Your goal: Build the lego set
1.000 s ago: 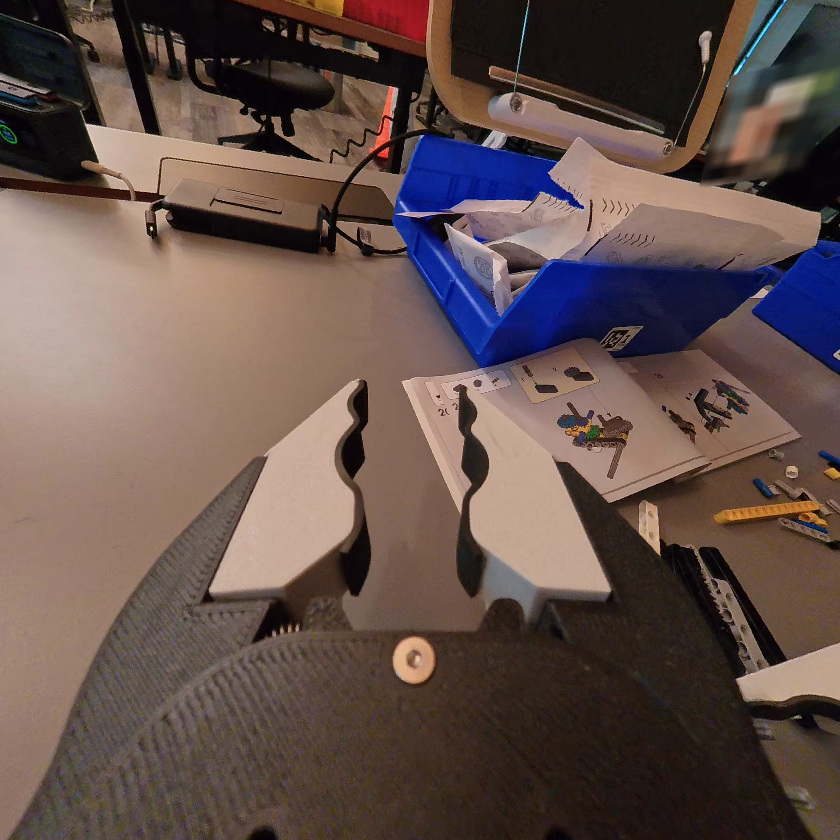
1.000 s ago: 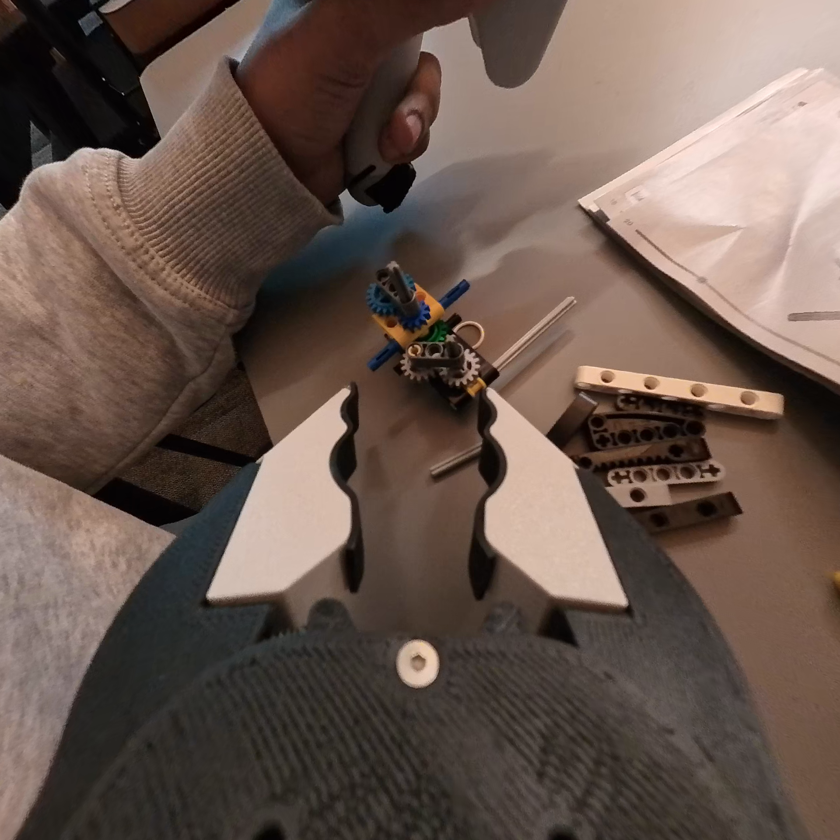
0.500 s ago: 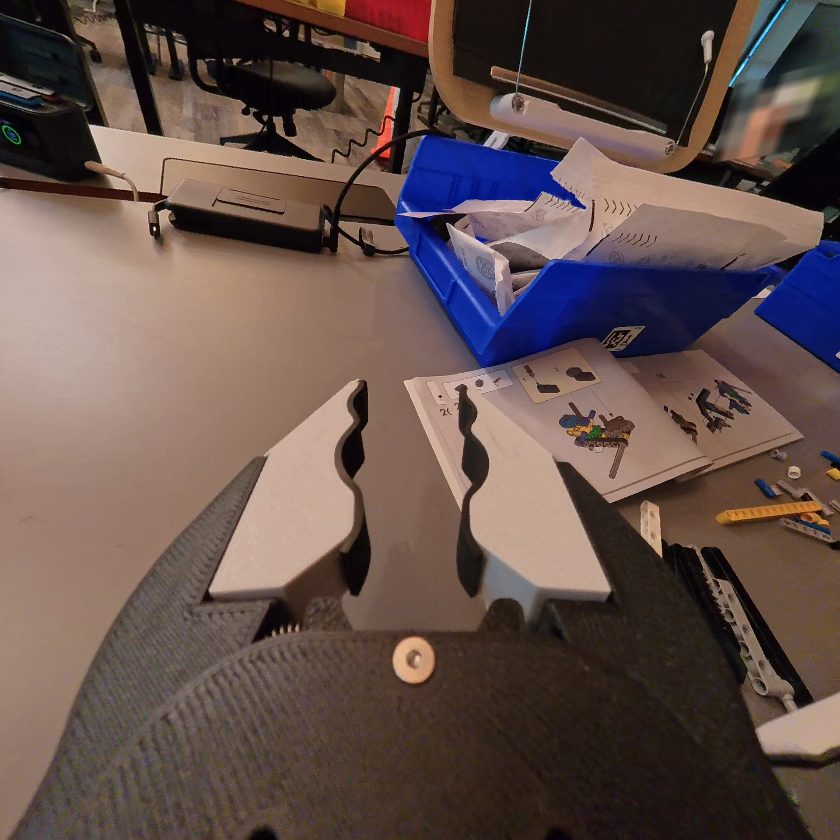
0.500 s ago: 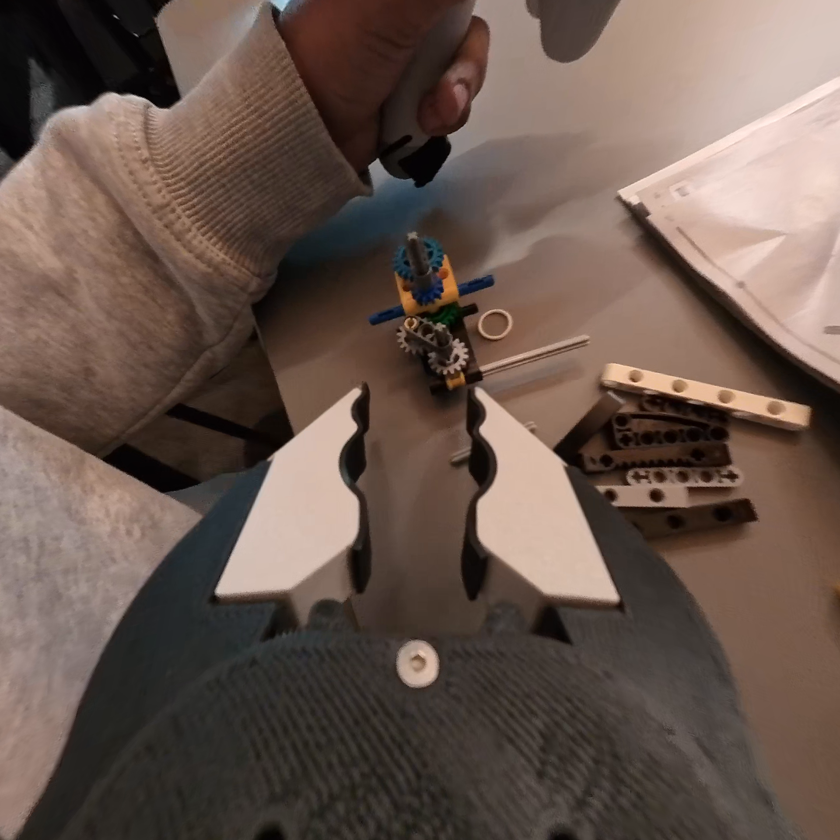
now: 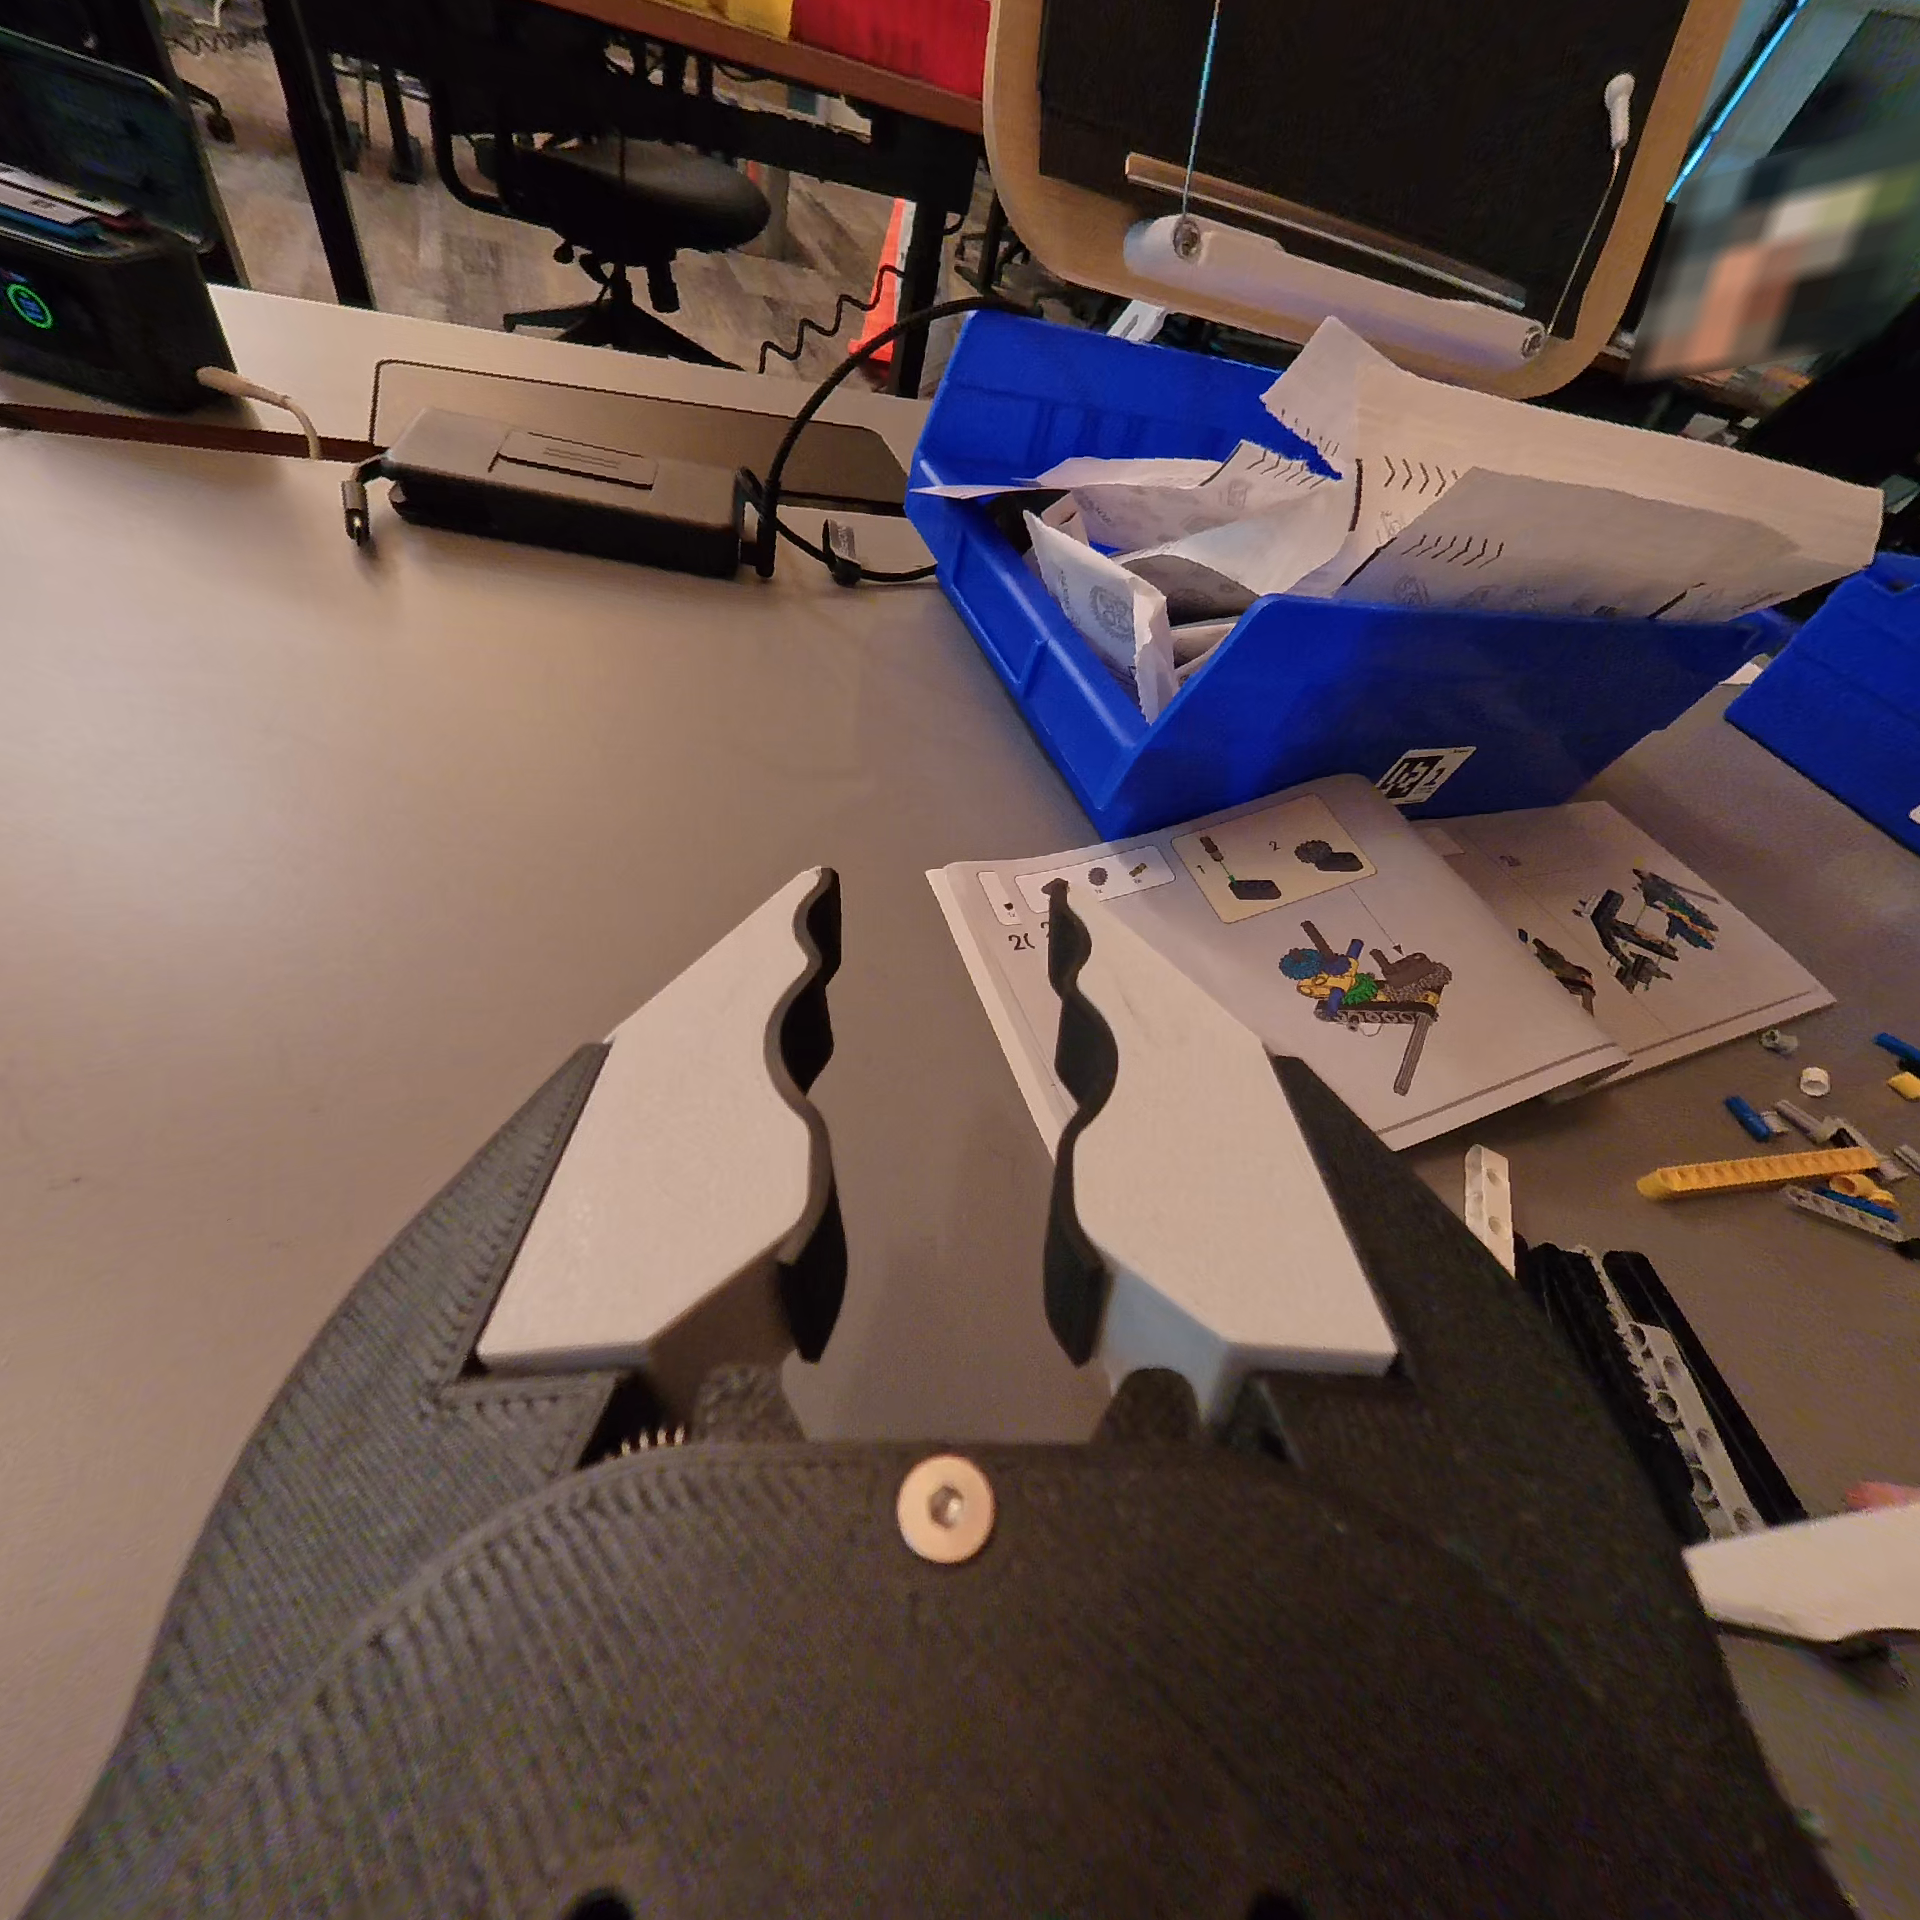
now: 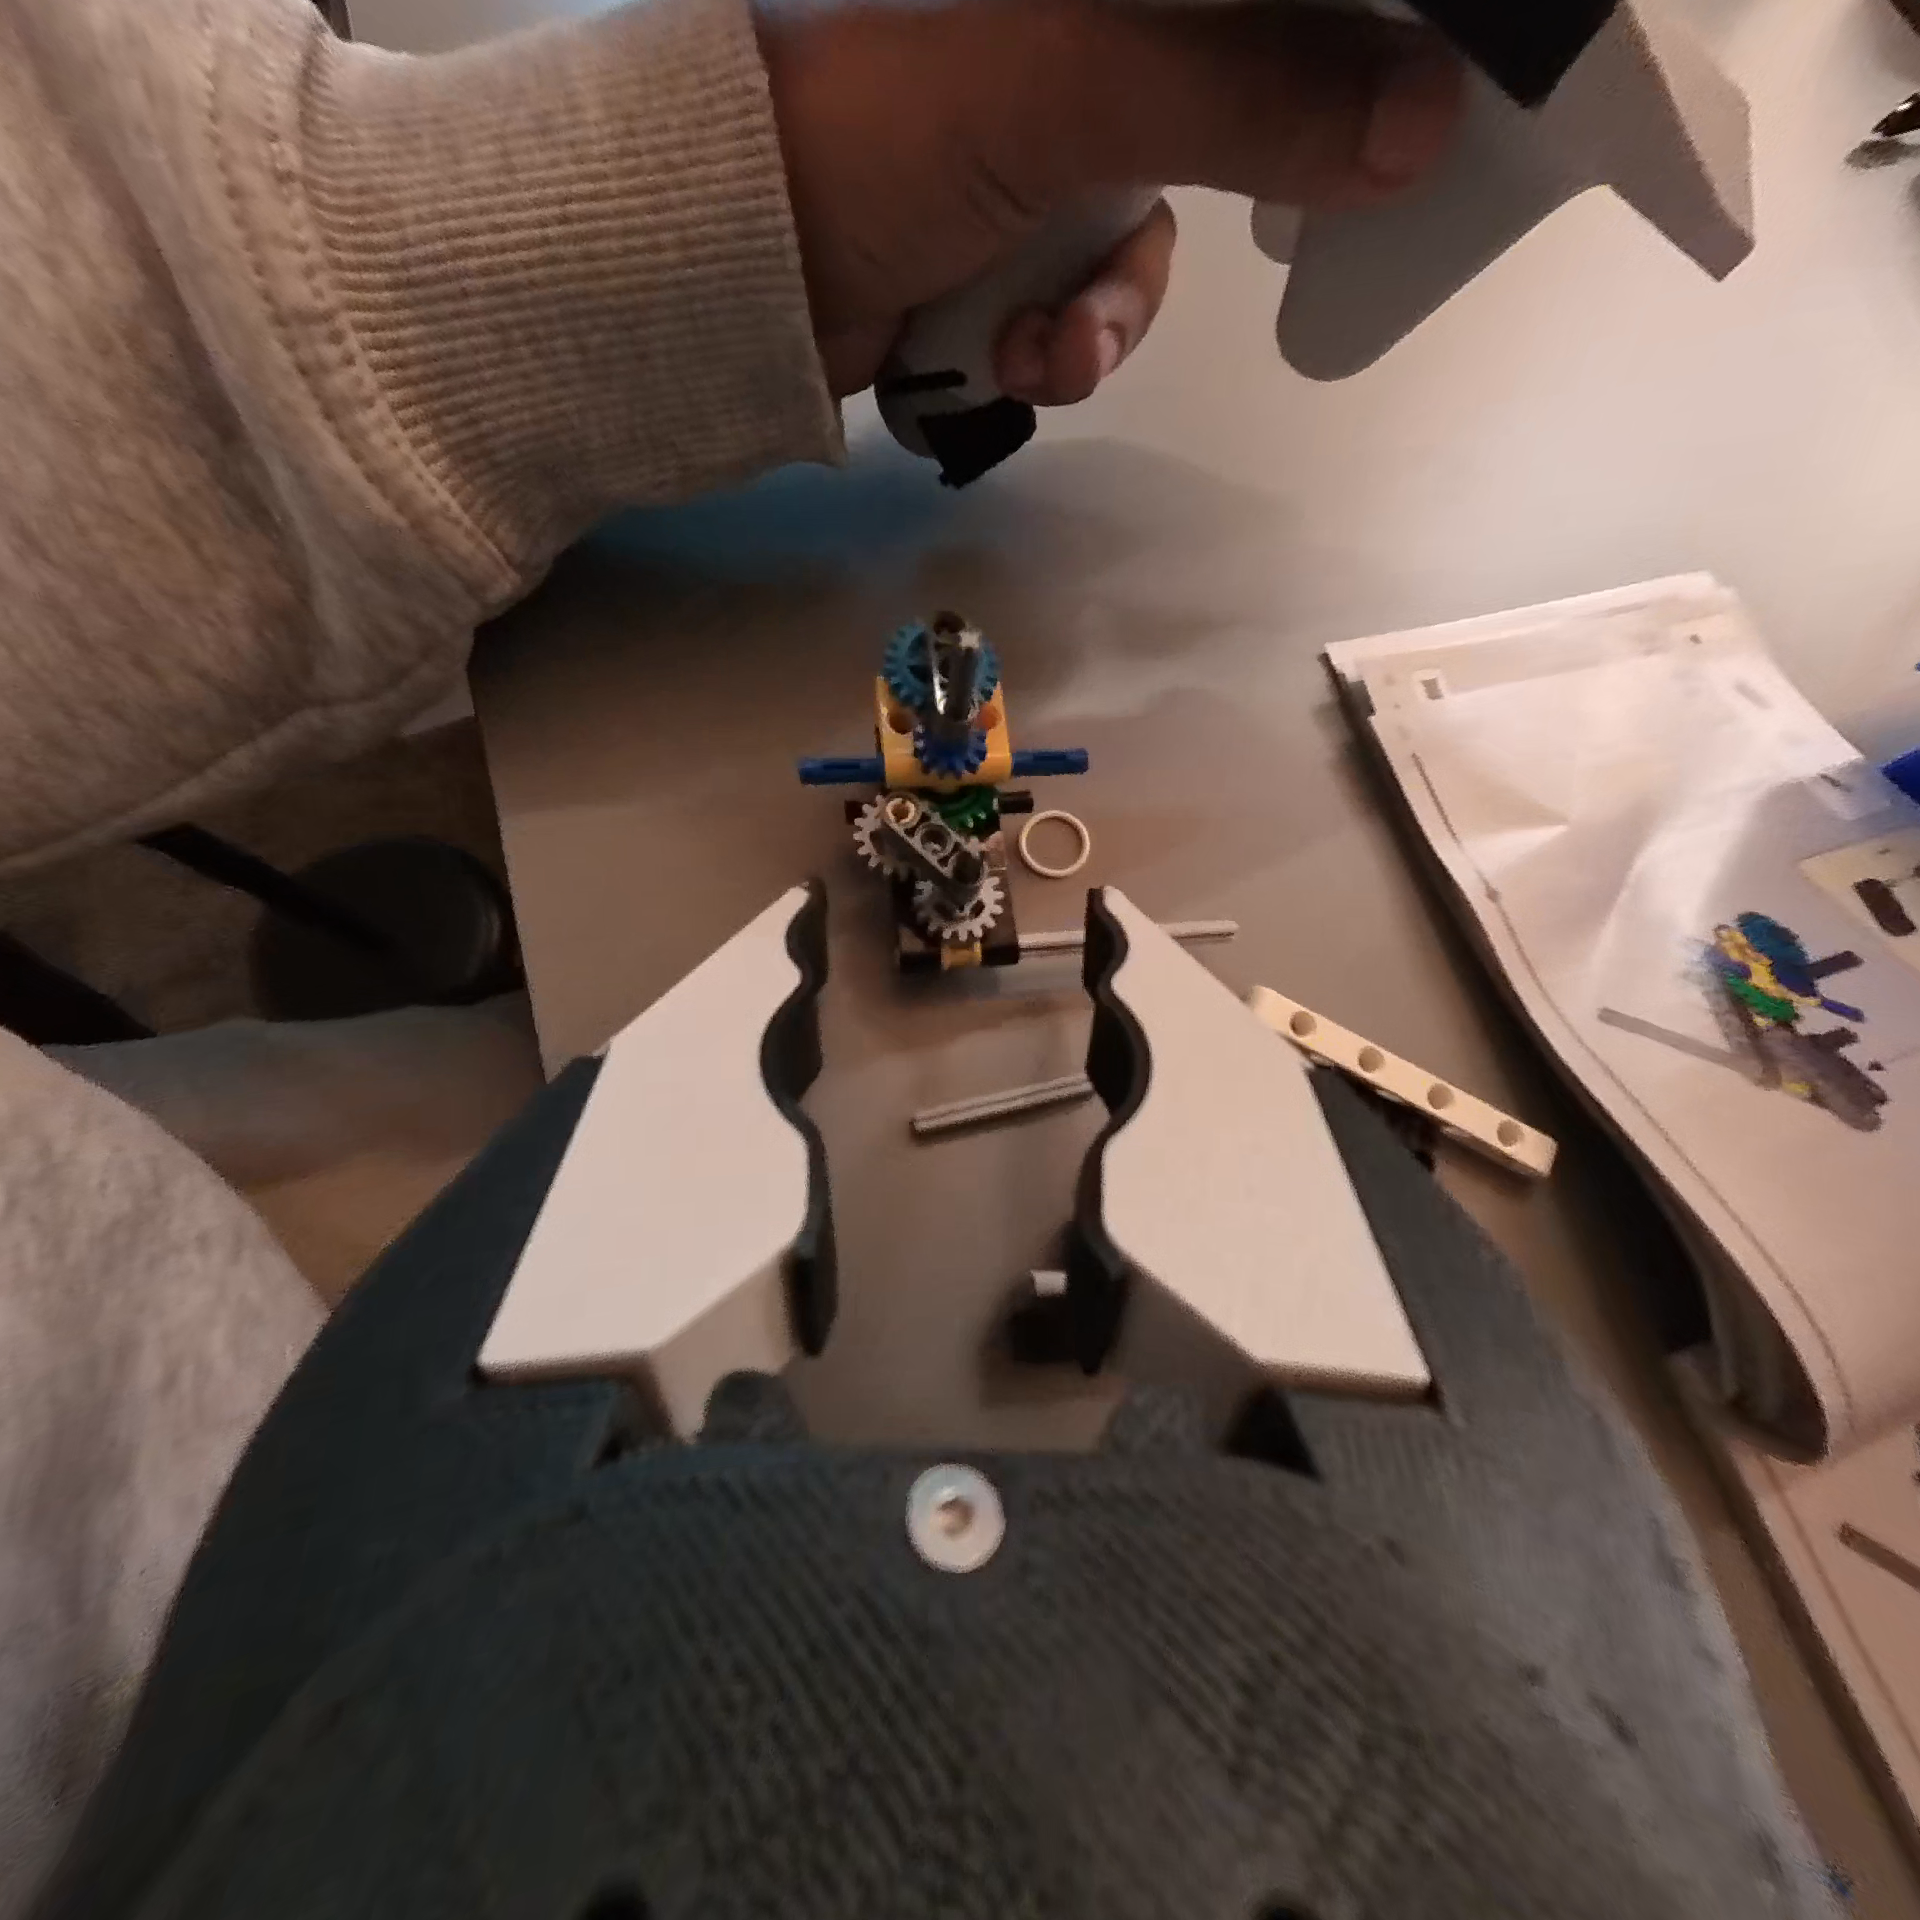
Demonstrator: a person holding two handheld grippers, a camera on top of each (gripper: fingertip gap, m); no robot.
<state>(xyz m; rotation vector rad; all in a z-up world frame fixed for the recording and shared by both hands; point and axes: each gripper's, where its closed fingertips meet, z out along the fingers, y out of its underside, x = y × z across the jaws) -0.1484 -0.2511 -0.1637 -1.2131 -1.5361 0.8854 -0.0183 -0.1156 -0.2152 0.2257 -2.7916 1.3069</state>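
A small gear assembly [image 6: 940,800] of yellow, blue, grey and black parts stands on the grey table near its front edge. My right gripper [image 6: 951,914] is open and empty, its tips just short of the assembly's near end. A grey axle [image 6: 1003,1103] lies between its fingers on the table. A white ring [image 6: 1056,845] lies right of the assembly. A white beam [image 6: 1403,1081] and dark beams lie to the right. My left gripper [image 5: 940,894] is open and empty over bare table, left of the open instruction booklet [image 5: 1351,966].
A blue bin [image 5: 1299,665] of torn paper bags stands behind the booklet, a second blue bin [image 5: 1849,696] at far right. Loose yellow and blue parts [image 5: 1766,1169] lie at the right. A black power adapter [image 5: 561,504] sits at the back. A person's sleeve [image 6: 364,312] fills the upper left. Between my left fingertips and the black power adapter [image 5: 561,504] there is roughly 25 centimeters.
My right gripper has swung and moved forward so the gear assembly is centred just beyond its tips, and its jaws have opened wider. The left gripper has stayed still.
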